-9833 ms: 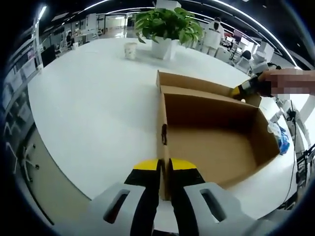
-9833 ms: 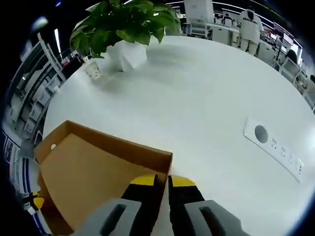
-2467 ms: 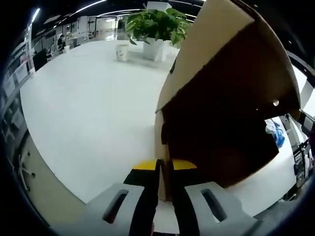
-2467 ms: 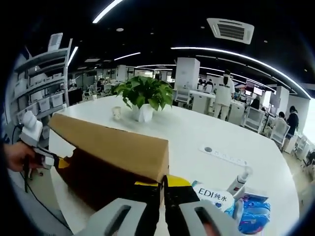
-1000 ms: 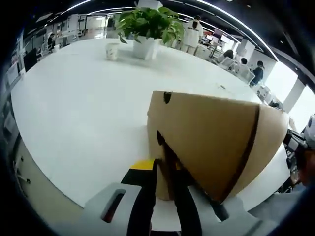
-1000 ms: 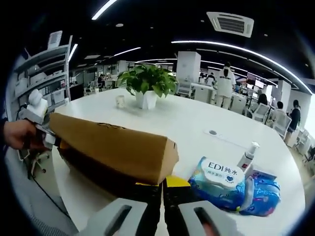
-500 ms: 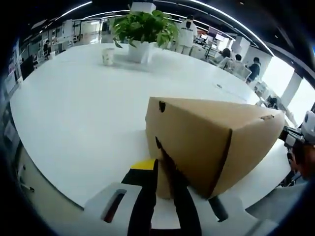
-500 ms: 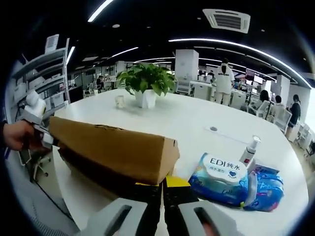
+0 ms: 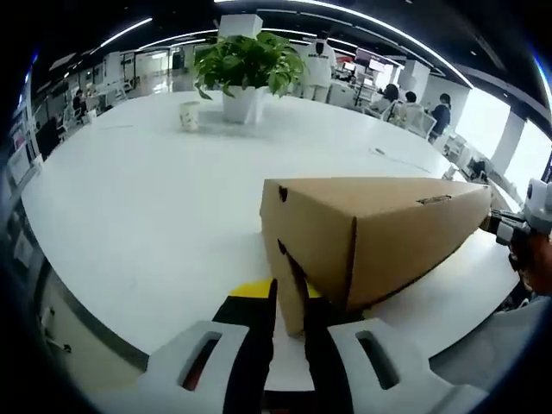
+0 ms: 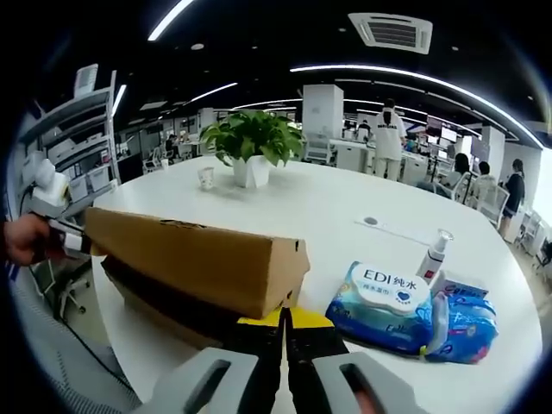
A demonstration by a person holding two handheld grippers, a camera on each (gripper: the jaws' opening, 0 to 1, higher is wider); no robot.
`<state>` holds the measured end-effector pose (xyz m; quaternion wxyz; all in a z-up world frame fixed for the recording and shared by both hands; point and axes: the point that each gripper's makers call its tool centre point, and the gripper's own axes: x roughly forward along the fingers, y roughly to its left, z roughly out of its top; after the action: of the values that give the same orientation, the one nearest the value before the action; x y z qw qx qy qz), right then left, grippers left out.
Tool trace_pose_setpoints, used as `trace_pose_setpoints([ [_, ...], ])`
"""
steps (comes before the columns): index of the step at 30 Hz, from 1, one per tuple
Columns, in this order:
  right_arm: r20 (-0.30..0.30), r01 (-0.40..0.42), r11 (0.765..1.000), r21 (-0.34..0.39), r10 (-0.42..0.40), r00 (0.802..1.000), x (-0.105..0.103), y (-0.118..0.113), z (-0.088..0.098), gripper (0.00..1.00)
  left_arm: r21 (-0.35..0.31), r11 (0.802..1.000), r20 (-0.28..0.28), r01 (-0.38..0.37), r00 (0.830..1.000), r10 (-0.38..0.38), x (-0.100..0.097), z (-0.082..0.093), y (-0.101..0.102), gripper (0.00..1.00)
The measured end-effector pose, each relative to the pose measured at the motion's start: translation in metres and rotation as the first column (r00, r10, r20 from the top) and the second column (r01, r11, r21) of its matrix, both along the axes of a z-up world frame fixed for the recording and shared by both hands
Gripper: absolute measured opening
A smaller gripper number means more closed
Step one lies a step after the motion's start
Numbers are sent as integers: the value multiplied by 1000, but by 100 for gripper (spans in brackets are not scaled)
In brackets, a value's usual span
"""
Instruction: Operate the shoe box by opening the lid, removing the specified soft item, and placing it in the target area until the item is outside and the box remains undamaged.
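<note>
Closing the shoe box [image 9: 371, 233] on the bench [image 9: 155, 198], both tools clamped on its lid, left tool [image 9: 287, 302] and right tool [image 10: 285, 326] at opposite ends, soft wipes pack [image 10: 379, 306] lying outside beside it; next, probably seating the lid gently, then releasing.

Large round white table [image 9: 155, 216] seen in open-plan office. Potted green plant [image 10: 252, 142] in white pot set near table's far side, paper cup [image 9: 189, 115] just beside it. Dark ceiling lit by long curved light strips [image 10: 405, 76]; square air vent [image 10: 390, 32] mounted overhead. Shelving [image 10: 86, 142] seen at left. Desks, chairs and standing people visible beyond table. Bright window [image 9: 517, 138] at right.
</note>
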<state>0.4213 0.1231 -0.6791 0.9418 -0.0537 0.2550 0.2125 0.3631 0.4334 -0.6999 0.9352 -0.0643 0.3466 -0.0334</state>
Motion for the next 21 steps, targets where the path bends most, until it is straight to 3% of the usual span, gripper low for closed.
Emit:
trace_pose_setpoints([
  [21,-24,4,1000,-1,-4,1000,-12,-5,-11,0,39,998,30,49,998,-50,-18,5,4,10],
])
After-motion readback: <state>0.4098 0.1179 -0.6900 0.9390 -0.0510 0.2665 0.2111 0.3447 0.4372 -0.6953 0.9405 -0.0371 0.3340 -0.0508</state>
